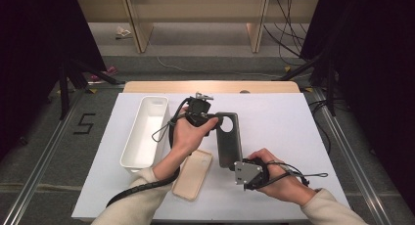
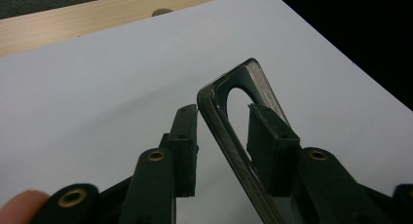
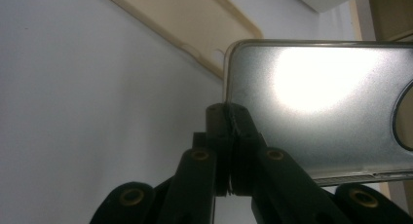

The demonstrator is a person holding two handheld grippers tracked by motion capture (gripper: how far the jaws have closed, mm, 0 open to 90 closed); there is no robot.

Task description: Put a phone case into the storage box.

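A dark translucent phone case (image 1: 229, 137) with a round camera hole is held up over the white table top. My right gripper (image 1: 234, 165) is shut on its near end; in the right gripper view the jaws (image 3: 229, 112) pinch the case (image 3: 316, 112) at its corner. My left gripper (image 1: 215, 121) is at the far end by the camera hole. In the left gripper view its jaws (image 2: 221, 109) straddle the case's rim (image 2: 229, 146). One pad sits behind the hole, and a thin gap shows between the other pad (image 2: 187, 136) and the rim.
A beige phone case (image 1: 193, 173) lies flat on the table just left of the dark one, also visible at the top of the right gripper view (image 3: 195, 24). A long white bin (image 1: 147, 132) stands on the left of the table. Dark stands flank the table.
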